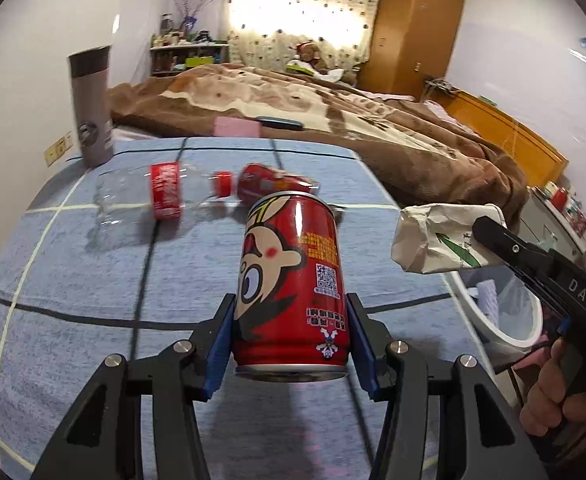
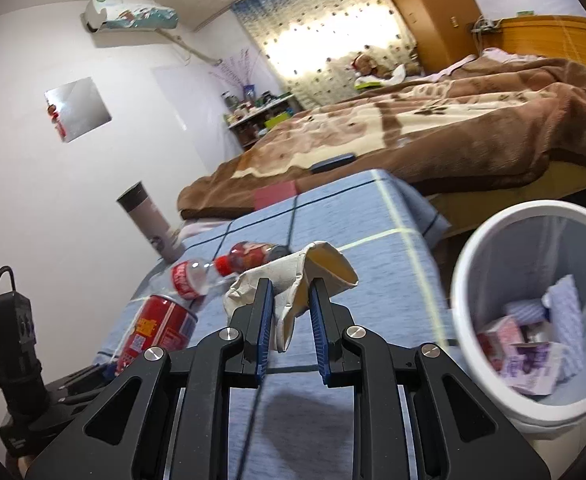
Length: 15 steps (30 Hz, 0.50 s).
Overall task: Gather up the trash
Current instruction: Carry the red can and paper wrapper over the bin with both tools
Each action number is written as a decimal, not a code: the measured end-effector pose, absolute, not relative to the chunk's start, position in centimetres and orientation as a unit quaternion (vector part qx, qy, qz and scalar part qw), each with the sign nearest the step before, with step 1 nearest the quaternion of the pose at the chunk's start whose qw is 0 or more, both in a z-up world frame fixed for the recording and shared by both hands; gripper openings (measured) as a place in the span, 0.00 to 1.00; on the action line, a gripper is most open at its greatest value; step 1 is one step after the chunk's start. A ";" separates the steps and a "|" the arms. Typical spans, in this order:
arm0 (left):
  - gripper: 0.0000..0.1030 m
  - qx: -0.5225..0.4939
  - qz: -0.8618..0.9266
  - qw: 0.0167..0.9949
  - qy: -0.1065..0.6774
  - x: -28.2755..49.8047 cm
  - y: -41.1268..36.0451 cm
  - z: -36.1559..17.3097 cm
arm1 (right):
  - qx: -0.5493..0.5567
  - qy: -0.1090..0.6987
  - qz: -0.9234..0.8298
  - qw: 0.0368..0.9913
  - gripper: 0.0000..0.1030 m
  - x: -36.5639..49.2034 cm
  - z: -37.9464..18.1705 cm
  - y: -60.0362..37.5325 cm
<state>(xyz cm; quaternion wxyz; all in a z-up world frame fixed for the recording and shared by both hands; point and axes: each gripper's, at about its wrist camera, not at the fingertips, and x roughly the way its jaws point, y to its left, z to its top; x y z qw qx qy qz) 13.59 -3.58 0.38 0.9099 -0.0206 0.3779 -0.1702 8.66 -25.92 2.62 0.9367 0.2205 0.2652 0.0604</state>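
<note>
- At the far left of the blue checked cloth, a grey tumbler stands upright near the wall; it looks like no trash.
- Next to it a clear plastic bottle with a red label lies on its side. It seems empty, so it should be light and easy to dent, and its round body can roll; the middle at the label is probably the best place to take it.
- Just to its right lies a second red bottle, cap toward the first one, partly hidden behind the can.
- In the middle, the left gripper is clamped on the lower part of a red can, lifted off the cloth. The metal is smooth and thin, so a firm but not hard grip on the sides is needed.
- Further right, the right gripper has its fingers closed on a crushed paper cup, which is soft and very light.
- At the far right, a white bin stands beside the table, already holding some wrappers.
</note>
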 end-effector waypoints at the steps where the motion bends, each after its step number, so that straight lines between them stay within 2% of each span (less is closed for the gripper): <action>1: 0.53 -0.019 -0.173 0.910 0.377 13.5 -4.0 0.5 | 0.224 0.263 0.057 0.937 0.19 8.4 2.7 -26.3; 15: 0.53 0.033 -0.242 0.901 0.359 11.8 -12.6 1.5 | 0.223 0.245 -0.014 0.943 0.19 5.7 3.1 -31.2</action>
